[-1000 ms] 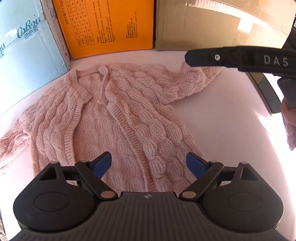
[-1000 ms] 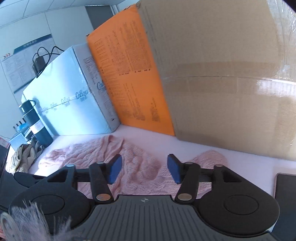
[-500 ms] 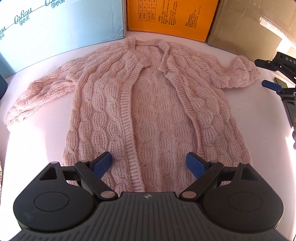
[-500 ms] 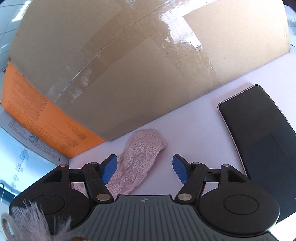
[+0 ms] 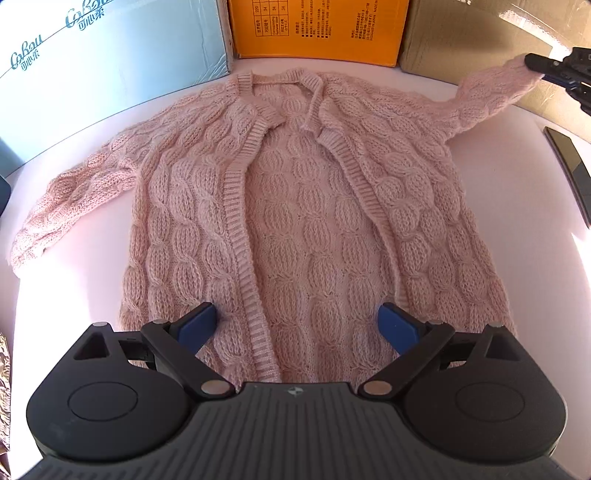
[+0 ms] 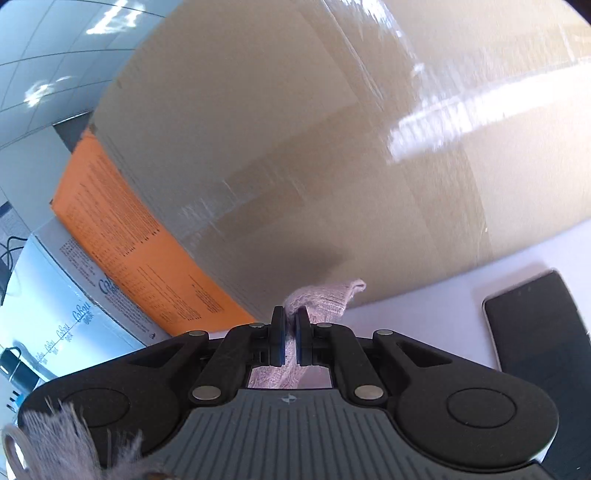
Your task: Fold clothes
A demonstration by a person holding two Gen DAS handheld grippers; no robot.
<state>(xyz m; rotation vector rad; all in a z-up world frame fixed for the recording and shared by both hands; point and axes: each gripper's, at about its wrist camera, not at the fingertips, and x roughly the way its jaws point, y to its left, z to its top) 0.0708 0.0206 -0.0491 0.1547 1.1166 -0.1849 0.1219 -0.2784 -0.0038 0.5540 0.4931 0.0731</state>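
Since a second ago the right gripper (image 6: 289, 334) has gone from open above the cuff to clamped on it, and the left wrist view has swung from the cardigan's shoulder to take in the whole garment.

That cardigan (image 5: 295, 206) lies face up and open-fronted on the pale table (image 5: 517, 206), collar at 12 o'clock beside the orange box (image 5: 317, 29), hem at 6 o'clock under the left gripper (image 5: 297, 326). One sleeve trails flat toward 9 o'clock. The other sleeve (image 5: 484, 96) runs up to 2 o'clock, where the right gripper pinches its cuff (image 6: 325, 297) between shut pads; in the right wrist view the knit sticks out past the fingertips, in front of the brown box (image 6: 332, 147). A phone (image 6: 543, 339) lies on the table at 3 o'clock of that gripper.

The left gripper hangs over the hem with its jaws opening wide. The knit lies below and between them, but the pads (image 5: 195, 325) do not press on anything.

Folding looks barely begun: no panel is turned in, both sleeves are still spread, and the front edges gape. The held sleeve probably goes across the chest first. After that come the other sleeve, the sides and the hem-to-collar fold.
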